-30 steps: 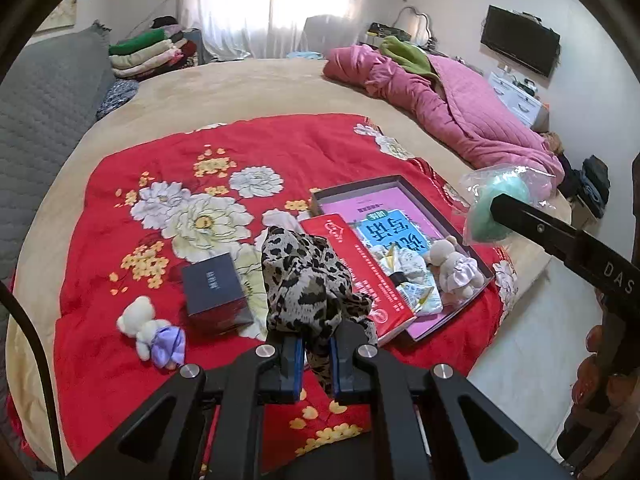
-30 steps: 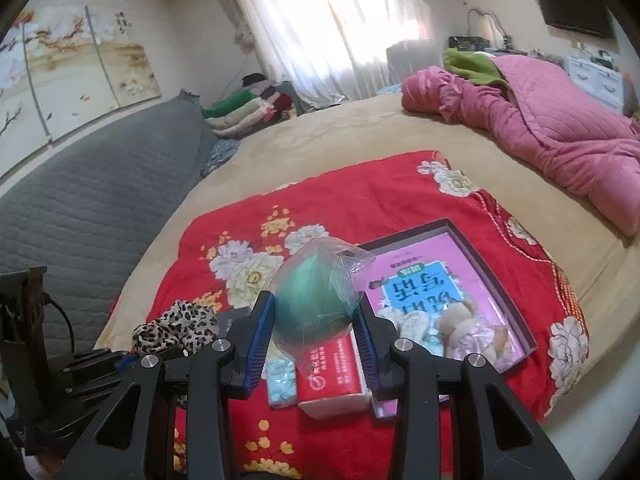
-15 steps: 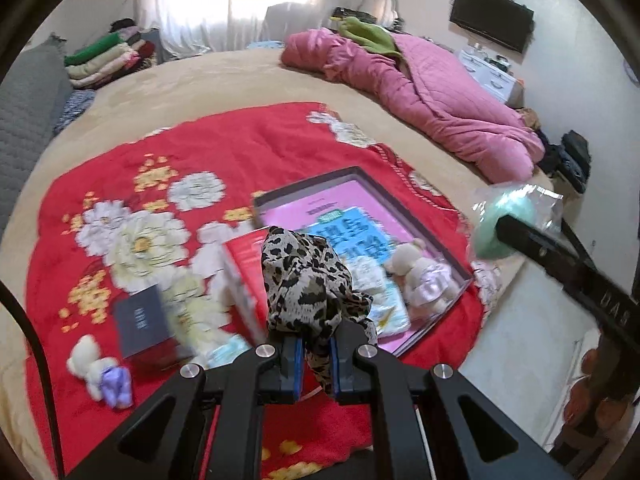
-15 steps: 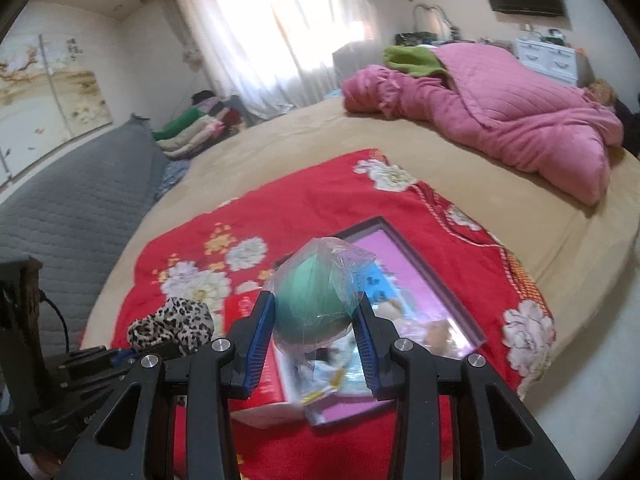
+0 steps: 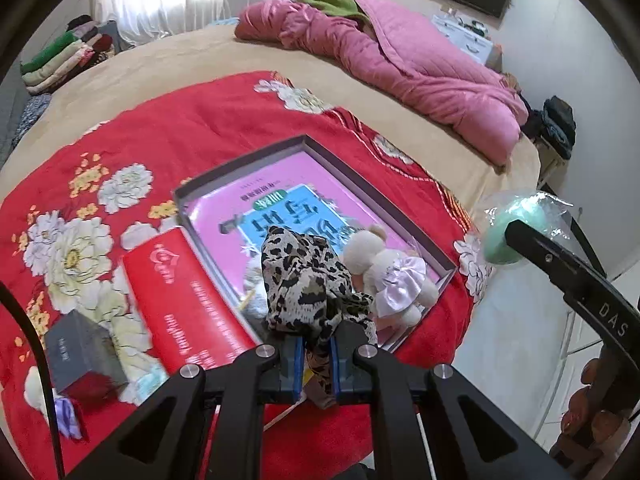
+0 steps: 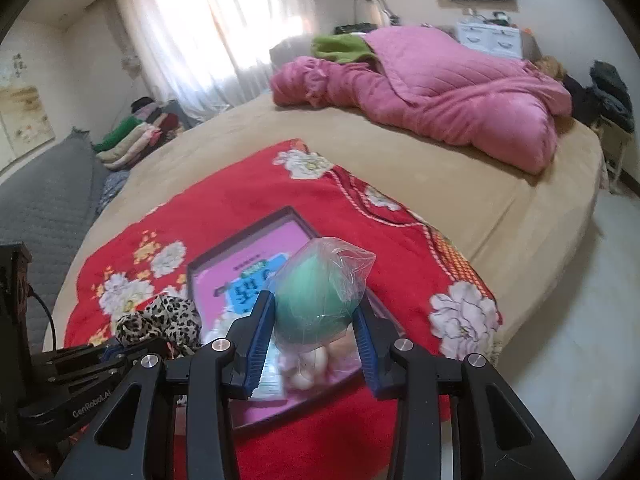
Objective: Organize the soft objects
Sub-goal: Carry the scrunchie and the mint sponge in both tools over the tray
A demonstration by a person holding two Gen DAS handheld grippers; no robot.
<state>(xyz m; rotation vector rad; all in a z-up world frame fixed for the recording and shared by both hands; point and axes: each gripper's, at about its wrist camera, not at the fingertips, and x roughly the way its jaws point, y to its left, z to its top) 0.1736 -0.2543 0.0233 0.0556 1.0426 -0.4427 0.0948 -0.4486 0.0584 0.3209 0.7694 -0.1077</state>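
A: Surface, left to right?
B: Folded clothes pile [image 5: 60, 56] far left, tan bed [image 5: 192, 52], red floral blanket [image 5: 168, 128], dark-rimmed tray [image 5: 240, 168] near its right edge, pink quilt [image 5: 420, 64] behind, bare floor [image 5: 512, 320] off the bed's right side.
A: Grippers?
B: My left gripper [image 5: 316, 368] is pinched tight on the leopard cloth [image 5: 308, 280], above the tray. My right gripper [image 6: 314, 332] clamps the bagged green sponge [image 6: 316, 300], jaws partly apart, over the tray.
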